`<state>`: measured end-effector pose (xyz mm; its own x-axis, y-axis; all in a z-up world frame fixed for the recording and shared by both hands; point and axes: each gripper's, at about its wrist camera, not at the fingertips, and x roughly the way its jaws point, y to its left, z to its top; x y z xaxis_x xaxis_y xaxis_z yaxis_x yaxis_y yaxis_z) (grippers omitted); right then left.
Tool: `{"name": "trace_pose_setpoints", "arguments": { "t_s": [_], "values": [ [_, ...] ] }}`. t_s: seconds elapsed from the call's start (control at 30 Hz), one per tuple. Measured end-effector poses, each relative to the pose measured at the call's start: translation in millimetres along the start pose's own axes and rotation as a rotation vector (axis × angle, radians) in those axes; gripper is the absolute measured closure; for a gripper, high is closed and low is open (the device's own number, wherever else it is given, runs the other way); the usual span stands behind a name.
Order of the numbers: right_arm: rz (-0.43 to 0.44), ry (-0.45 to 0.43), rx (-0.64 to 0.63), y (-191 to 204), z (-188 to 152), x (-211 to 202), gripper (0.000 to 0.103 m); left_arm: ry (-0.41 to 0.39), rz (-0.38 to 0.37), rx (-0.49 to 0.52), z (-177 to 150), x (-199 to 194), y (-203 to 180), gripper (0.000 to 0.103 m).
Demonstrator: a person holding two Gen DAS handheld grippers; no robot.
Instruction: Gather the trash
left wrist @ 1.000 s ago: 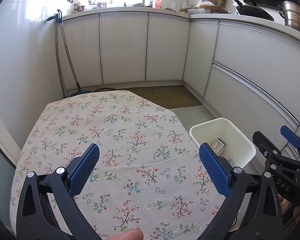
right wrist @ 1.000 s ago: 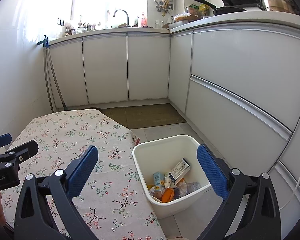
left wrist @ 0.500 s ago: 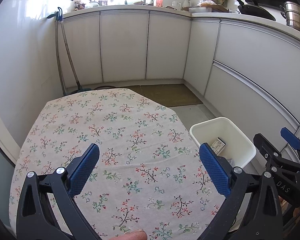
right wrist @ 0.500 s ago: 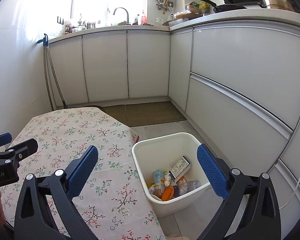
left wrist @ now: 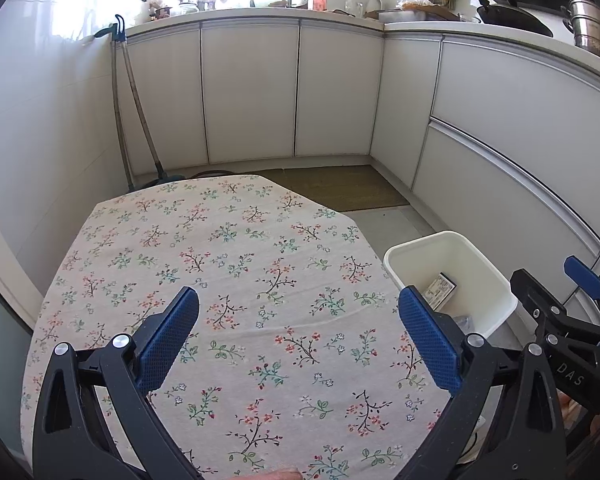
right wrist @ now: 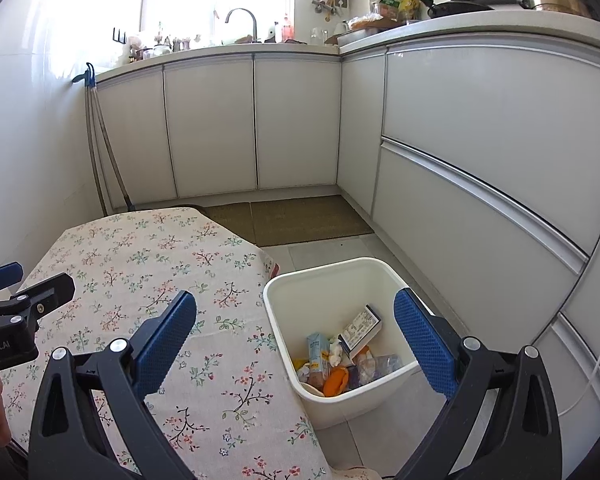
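Observation:
A white plastic bin (right wrist: 300, 364) stands on the floor beside the table's right edge and also shows in the left wrist view (left wrist: 496, 280). It holds trash: a small carton (right wrist: 318, 350), a printed box (right wrist: 360, 326), an orange piece (right wrist: 336, 380) and clear wrappers. My left gripper (left wrist: 298, 340) is open and empty above the floral tablecloth (left wrist: 220, 248). My right gripper (right wrist: 296, 342) is open and empty above the bin and the table's edge. No trash shows on the cloth.
White kitchen cabinets (left wrist: 252, 92) run along the back and right. A brown mat (right wrist: 300, 218) lies on the floor. Two broom handles (left wrist: 130, 112) lean in the left corner. The counter carries a tap, bottles and pans.
Both views have shifted slightly, as if the grippers rose or tilted a little. Both grippers stay open and empty.

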<state>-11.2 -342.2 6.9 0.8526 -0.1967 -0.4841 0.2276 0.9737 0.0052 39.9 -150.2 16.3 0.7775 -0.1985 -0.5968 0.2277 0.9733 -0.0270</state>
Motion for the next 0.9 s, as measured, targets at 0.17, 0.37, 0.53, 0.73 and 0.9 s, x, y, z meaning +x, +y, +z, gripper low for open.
{"name": "trace_pose_setpoints", "arguments": {
  "t_s": [0.17, 0.37, 0.53, 0.73, 0.9],
  "values": [
    [0.002, 0.007, 0.000, 0.1, -0.2, 1.5, 0.007, 0.006, -0.014, -0.006, -0.5, 1.1, 0.5, 0.010],
    [0.005, 0.015, 0.000, 0.3, -0.2, 2.4, 0.007, 0.007, -0.041, -0.005, -2.0, 2.8, -0.5, 0.018],
    [0.005, 0.019, 0.004, -0.6, -0.2, 3.1, 0.007, 0.008, -0.054, 0.004, -2.5, 3.9, -3.5, 0.024],
    [0.006, 0.020, 0.005, -0.8, -0.4, 3.1, 0.007, 0.010, -0.061, 0.016, -3.4, 4.4, -6.2, 0.027],
    [0.007, 0.020, 0.005, -0.8, -0.1, 3.1, 0.007, 0.012, -0.053, 0.006, -1.7, 4.7, -6.1, 0.013]
  ]
}}
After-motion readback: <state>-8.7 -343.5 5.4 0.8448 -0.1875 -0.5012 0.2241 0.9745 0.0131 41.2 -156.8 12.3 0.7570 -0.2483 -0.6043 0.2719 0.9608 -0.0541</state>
